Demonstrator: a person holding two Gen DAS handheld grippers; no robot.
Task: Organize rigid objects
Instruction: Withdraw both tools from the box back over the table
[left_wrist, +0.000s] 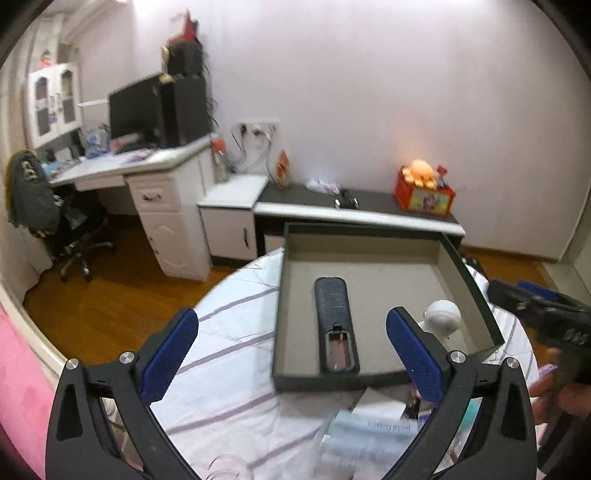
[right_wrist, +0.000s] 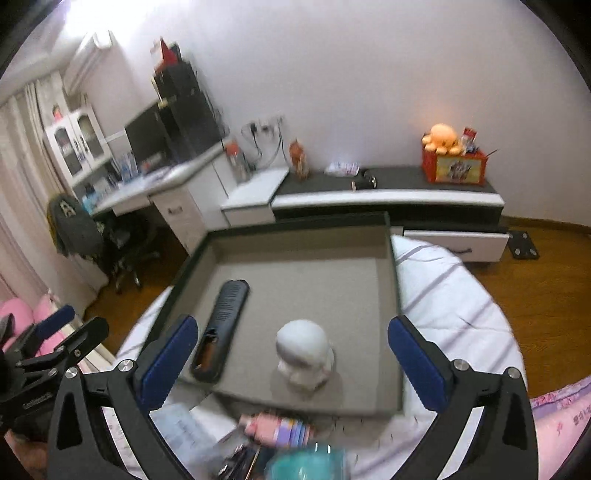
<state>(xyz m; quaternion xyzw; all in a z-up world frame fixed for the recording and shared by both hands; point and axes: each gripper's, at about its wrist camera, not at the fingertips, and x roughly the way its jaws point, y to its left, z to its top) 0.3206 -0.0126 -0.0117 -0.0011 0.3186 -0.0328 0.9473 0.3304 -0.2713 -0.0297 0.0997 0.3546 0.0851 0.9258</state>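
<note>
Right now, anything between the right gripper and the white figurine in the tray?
Nothing visible. The right gripper is open, and the white figurine stands in the grey tray, apart from the black remote.

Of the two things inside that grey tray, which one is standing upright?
The white figurine stands upright on its base, near the tray's front edge. The black remote control beside it lies flat, with its battery compartment open.

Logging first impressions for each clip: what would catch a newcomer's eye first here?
The shallow grey tray on the striped bedcover stands out, with a black remote lying at its left and a white figurine standing near its front edge. Both hand-held grippers frame it, wide open and empty.
</note>
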